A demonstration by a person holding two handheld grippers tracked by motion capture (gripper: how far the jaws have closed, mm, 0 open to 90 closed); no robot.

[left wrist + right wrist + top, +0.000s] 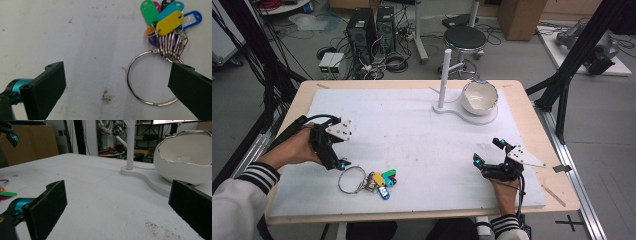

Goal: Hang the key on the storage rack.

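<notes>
A large metal ring lies flat on the white mat, carrying several small rings with coloured key tags, seen in the high view as a bunch near the front left. My left gripper hovers just above and left of the ring, pointing down at the mat. Its jaws stand open, with the right jaw over the ring's edge and nothing between them. My right gripper is open over the front right of the mat, and it faces a white bowl.
A white stand with an upright post and a side peg holds the bowl at the back right of the mat. The wooden table's edge runs close to my right hand. A stool and computers stand beyond the table.
</notes>
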